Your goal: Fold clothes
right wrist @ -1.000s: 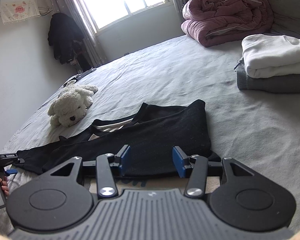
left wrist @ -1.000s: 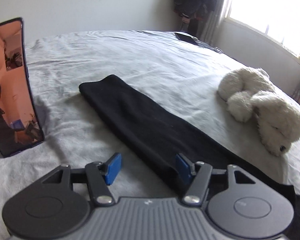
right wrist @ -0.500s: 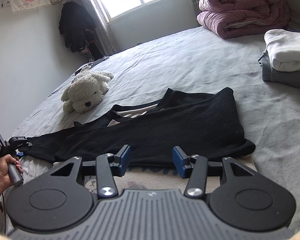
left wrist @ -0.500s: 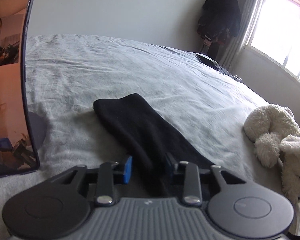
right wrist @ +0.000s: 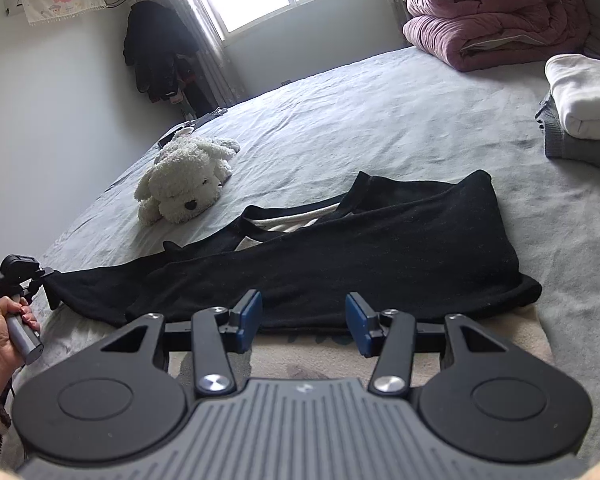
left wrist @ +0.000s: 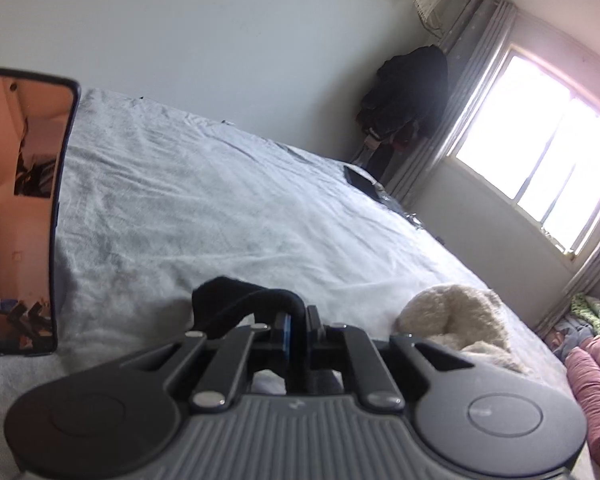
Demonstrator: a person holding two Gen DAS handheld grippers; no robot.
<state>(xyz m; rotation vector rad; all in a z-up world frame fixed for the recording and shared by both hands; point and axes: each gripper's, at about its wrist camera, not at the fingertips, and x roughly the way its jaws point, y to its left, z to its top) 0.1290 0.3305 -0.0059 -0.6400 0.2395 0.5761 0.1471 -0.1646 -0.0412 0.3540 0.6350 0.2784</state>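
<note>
A black long-sleeved top (right wrist: pixel 380 248) lies spread across the grey bed (right wrist: pixel 340 120), one sleeve stretched out to the left. My left gripper (left wrist: pixel 298 328) is shut on that sleeve's cuff (left wrist: pixel 228 300), which bunches up over the closed blue pads, lifted off the sheet. In the right wrist view the left gripper (right wrist: pixel 40 276) shows at the far left, pinching the sleeve's end, with a person's hand (right wrist: pixel 4 332) on its handle. My right gripper (right wrist: pixel 302 316) stands open at the top's near hem, nothing pressed between its pads.
A white plush dog (right wrist: pixel 184 188) lies left of the top and appears as (left wrist: pixel 456 320) in the left wrist view. Folded white and grey clothes (right wrist: pixel 584 96) and a pink duvet (right wrist: pixel 496 4) sit at the right. A phone (left wrist: pixel 20 216) stands upright at the left.
My left gripper closed on the sleeve cuff, then rose and tilted with it. The right gripper slid a little sideways along the hem and stayed open.
</note>
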